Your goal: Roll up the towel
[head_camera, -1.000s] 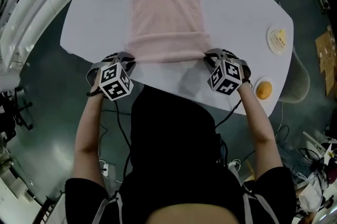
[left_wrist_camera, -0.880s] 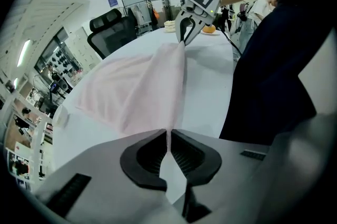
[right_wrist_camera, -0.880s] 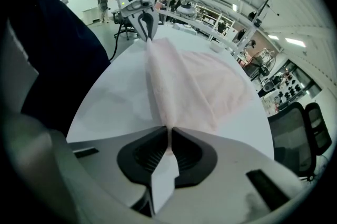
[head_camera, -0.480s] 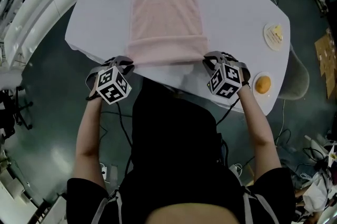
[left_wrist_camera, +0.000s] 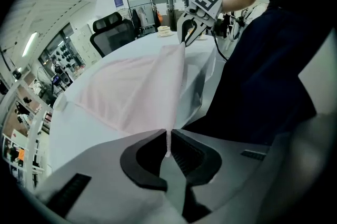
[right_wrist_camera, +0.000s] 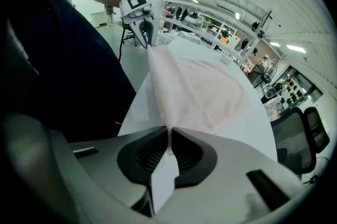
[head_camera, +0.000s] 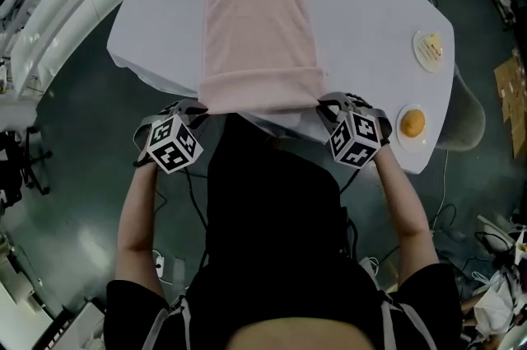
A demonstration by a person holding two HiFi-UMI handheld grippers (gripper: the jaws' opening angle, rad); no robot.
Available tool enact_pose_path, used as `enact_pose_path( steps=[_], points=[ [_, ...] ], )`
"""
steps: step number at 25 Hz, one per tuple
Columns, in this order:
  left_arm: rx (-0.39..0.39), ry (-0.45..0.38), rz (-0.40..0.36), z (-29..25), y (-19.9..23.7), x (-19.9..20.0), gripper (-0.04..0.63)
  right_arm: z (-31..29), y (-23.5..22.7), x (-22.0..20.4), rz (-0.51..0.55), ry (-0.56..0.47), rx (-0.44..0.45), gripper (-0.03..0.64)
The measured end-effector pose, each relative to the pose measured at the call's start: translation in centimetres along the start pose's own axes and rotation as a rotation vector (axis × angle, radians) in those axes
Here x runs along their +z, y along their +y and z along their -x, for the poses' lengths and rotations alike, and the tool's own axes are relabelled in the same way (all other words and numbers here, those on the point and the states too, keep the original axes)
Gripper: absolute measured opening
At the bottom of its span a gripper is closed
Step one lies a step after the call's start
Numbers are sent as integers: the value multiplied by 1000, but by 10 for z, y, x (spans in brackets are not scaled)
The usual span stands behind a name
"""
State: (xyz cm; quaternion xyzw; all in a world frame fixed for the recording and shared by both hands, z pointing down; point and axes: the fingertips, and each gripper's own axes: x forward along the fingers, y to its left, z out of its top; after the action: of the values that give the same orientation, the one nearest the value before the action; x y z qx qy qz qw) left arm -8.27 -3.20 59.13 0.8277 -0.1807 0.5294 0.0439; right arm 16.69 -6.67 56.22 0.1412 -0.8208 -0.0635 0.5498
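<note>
The pink towel (head_camera: 259,27) is laid out lengthwise on the white worktop (head_camera: 370,19) — only its near end is held up, right at the worktop's near edge. The left tool (left_wrist_camera: 167,150) is clamped on the near left corner and the right tool (right_wrist_camera: 169,150) on the near right corner, with the hem stretched between them.
</note>
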Motion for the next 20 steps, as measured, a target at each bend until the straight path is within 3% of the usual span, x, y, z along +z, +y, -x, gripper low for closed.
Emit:
enact_pose_path(
  steps=[10,20],
  points=[
    [115,-124,78,42,45,19,28,30,-38,33,-39,-86,-104,29],
    [177,-125,79,45,91,36,28,29,-90,45,-37,-84,-161,31]
  ],
)
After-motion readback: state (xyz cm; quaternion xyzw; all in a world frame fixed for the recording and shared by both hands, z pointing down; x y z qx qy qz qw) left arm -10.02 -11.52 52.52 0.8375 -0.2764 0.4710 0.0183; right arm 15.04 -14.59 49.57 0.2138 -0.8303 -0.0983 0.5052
